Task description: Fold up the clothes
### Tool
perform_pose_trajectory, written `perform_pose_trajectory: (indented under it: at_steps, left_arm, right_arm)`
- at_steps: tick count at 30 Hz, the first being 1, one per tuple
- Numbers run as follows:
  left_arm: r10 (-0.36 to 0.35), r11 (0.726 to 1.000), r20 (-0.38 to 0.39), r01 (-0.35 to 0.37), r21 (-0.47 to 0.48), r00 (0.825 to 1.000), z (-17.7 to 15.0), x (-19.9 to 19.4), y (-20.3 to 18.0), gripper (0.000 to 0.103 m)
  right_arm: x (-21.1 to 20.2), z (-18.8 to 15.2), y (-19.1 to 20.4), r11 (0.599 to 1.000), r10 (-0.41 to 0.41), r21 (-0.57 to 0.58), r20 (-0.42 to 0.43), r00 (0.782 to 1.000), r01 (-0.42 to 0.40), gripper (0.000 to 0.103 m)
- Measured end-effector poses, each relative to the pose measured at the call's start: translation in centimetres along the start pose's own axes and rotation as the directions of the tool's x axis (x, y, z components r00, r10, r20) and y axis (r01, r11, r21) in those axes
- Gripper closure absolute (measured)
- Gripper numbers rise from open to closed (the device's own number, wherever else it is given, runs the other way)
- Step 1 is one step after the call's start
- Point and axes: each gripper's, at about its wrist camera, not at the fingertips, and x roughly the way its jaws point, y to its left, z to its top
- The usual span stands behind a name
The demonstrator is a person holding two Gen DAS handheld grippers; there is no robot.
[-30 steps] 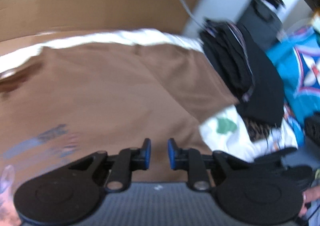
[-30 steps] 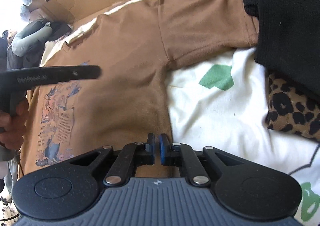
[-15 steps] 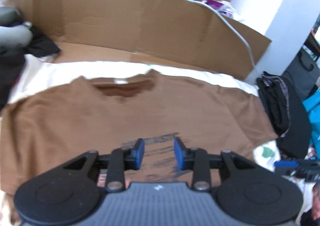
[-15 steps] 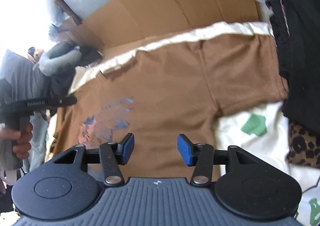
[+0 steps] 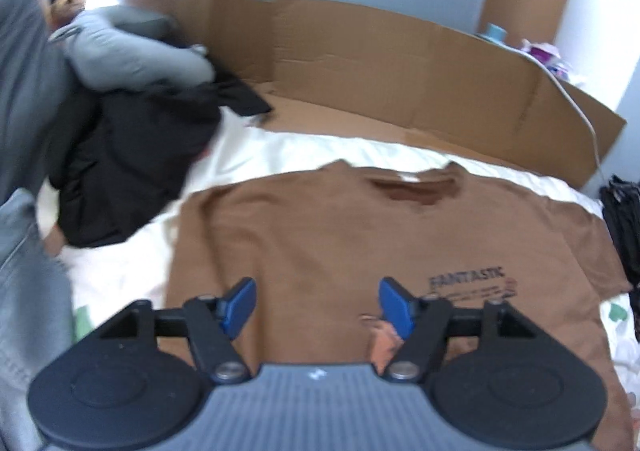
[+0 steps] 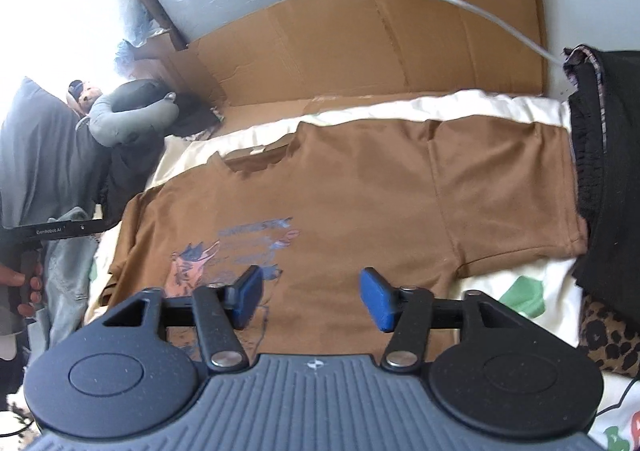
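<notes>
Four blue-padded fingers show in all, two to each gripper. On the left gripper (image 5: 318, 305) the fingers (image 5: 239, 305) stand well apart and are opening wider, with nothing between them; they hang above the lower chest of one brown T-shirt (image 5: 340, 235) without touching it. On the right gripper (image 6: 312, 299) the fingers (image 6: 376, 303) are likewise spread and opening, empty, over the shirt's lower half.

That brown T-shirt lies flat and face up on a cream sheet (image 6: 480, 103), collar toward the far side, both short sleeves spread out to the sides. One print sits on its front, with dark lettering and a pink and blue figure (image 6: 224, 251) below it.

Behind the sheet stands one long sheet of flattened cardboard (image 5: 400, 63), with one pale cable (image 6: 460, 3) trailing across it. On the shirt's right, one stack of dark folded clothes (image 6: 608, 171) touches the right sleeve's edge, and one leopard-print piece (image 6: 604, 335) lies below that stack. On the left, one crumpled black garment (image 5: 132, 155) rests on the sheet, with one grey neck pillow (image 5: 132, 51) above it.

In the right wrist view, one hand (image 6: 24, 287) at the left edge grips the left gripper's black handle.
</notes>
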Motion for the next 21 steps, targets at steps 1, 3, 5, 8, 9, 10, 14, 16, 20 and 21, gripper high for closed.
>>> perform_pose_trajectory:
  at_steps: [1,3,5,8,9,10,14,16,20,21]
  left_arm:
    - [0.013,1.000,0.000,-0.013,-0.012,1.000,0.1,-0.2,0.8,0.021]
    - [0.050,0.998,-0.006,-0.050,-0.028,0.999,0.2,-0.5,2.5,0.014]
    - [0.059,0.997,-0.020,-0.060,-0.057,0.998,0.2,-0.7,4.3,0.010]
    - [0.073,0.991,-0.046,-0.078,-0.112,0.996,-0.1,-0.5,6.9,0.002]
    - [0.083,0.989,-0.053,-0.089,-0.115,0.995,-0.2,-0.4,7.5,0.002]
    - [0.093,0.988,-0.060,-0.100,-0.118,0.994,-0.3,-0.3,8.1,0.001]
    - [0.113,0.983,-0.072,-0.122,-0.134,0.991,-1.1,0.6,9.7,0.001]
    - [0.106,0.979,-0.064,-0.116,-0.168,0.992,-1.7,1.0,10.6,0.002]
    - [0.087,0.976,-0.041,-0.093,-0.195,0.995,-2.6,2.2,11.9,0.029]
    - [0.077,0.977,-0.045,-0.085,-0.197,0.996,-2.8,2.6,12.1,0.032]
  right_arm:
    - [0.1,0.1,0.2,1.000,0.008,-0.004,-0.010,1.000,-0.008,0.020]
    - [0.2,0.4,0.6,1.000,0.020,-0.019,-0.032,0.999,-0.021,0.007]
    - [0.3,0.7,1.1,0.999,0.029,-0.034,-0.056,0.998,-0.031,0.002]
    - [0.6,1.4,2.1,0.998,0.020,-0.056,-0.089,0.996,-0.025,0.000]
    - [0.7,1.5,2.5,0.998,0.013,-0.064,-0.100,0.995,-0.019,0.000]
    - [0.9,1.6,3.0,0.997,0.002,-0.075,-0.114,0.994,-0.011,0.000]
    - [1.0,2.1,5.0,0.993,-0.035,-0.117,-0.182,0.983,0.013,0.000]
    - [0.4,2.6,5.9,0.990,-0.027,-0.139,-0.231,0.973,-0.005,0.000]
    - [-0.9,3.7,7.8,0.977,-0.067,-0.212,-0.282,0.957,0.005,0.000]
    - [-1.3,4.1,8.2,0.977,-0.073,-0.214,-0.288,0.955,0.011,0.000]
